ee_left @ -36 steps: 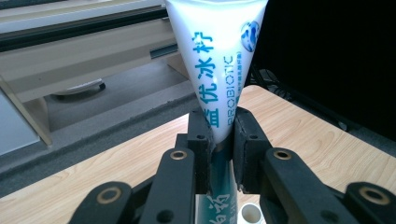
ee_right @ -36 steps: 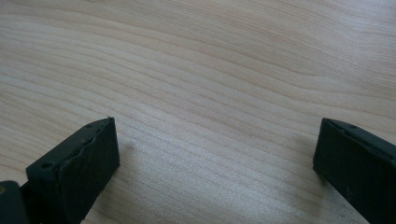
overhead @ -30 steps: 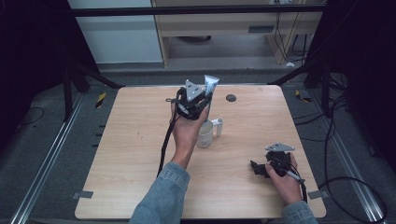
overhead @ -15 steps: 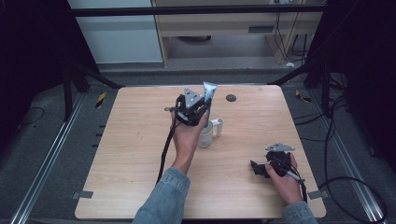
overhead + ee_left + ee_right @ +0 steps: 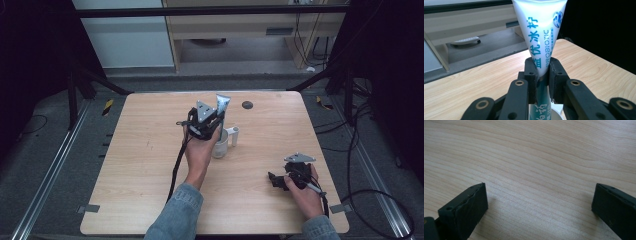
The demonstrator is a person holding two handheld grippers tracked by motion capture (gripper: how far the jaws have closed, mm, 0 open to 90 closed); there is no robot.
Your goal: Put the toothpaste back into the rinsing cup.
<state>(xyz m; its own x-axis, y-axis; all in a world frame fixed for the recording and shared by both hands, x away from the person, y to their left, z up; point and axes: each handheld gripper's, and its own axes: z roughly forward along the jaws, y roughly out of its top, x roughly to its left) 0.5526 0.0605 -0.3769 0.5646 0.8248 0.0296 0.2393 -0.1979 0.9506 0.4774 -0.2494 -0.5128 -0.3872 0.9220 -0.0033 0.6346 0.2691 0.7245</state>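
My left gripper [image 5: 542, 72] is shut on a white toothpaste tube [image 5: 541, 32] with blue lettering. The tube stands upright, its flat crimped end up, and its lower end reaches into a white cup [image 5: 556, 113] below the jaws. From above, the left gripper [image 5: 216, 124] sits over the middle of the table, holding the toothpaste tube [image 5: 222, 106] above the white cup [image 5: 220, 147], which has a handle [image 5: 234, 136] at its right. My right gripper [image 5: 276, 181] rests low near the front right of the table. Its jaws [image 5: 536, 205] stand wide open over bare wood.
A wooden table [image 5: 140, 150] spreads under both hands. A small dark round spot [image 5: 247, 105] lies near its far edge. A cable trails from the left gripper along the forearm. Dark frame posts and cables surround the table; a low shelf stands behind.
The left gripper has come down with the toothpaste tube toward the cup. The right gripper has not moved.
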